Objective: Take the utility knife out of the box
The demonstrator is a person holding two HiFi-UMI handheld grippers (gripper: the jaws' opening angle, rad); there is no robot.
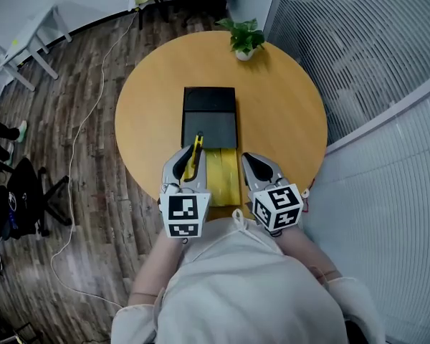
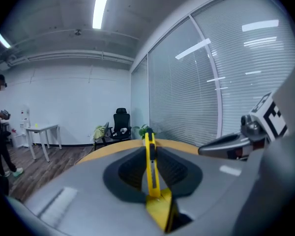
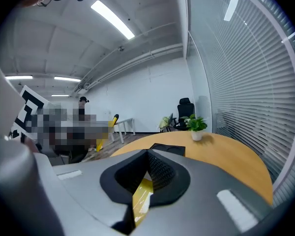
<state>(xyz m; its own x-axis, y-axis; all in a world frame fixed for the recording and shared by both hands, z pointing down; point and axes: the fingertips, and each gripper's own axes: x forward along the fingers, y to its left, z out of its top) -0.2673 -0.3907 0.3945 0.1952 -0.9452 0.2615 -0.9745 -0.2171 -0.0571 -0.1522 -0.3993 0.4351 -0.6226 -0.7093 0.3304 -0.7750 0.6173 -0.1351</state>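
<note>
In the head view a black box [image 1: 209,113] lies in the middle of the round wooden table [image 1: 287,113], and its yellow part [image 1: 223,176] extends toward me. My left gripper [image 1: 189,153] is shut on a yellow utility knife [image 1: 197,149], just left of the yellow part. In the left gripper view the knife [image 2: 151,173] stands upright between the closed jaws of that gripper [image 2: 150,154]. My right gripper [image 1: 247,158] sits at the yellow part's right edge. In the right gripper view this gripper [image 3: 147,156] is shut, with a yellow strip [image 3: 141,198] pinched between its pads.
A small potted plant [image 1: 244,40] stands at the table's far edge. A glass wall with blinds [image 1: 358,56] runs along the right. A cable [image 1: 79,156] trails over the wooden floor at left, near white desks [image 1: 29,38] and a black chair [image 1: 21,192].
</note>
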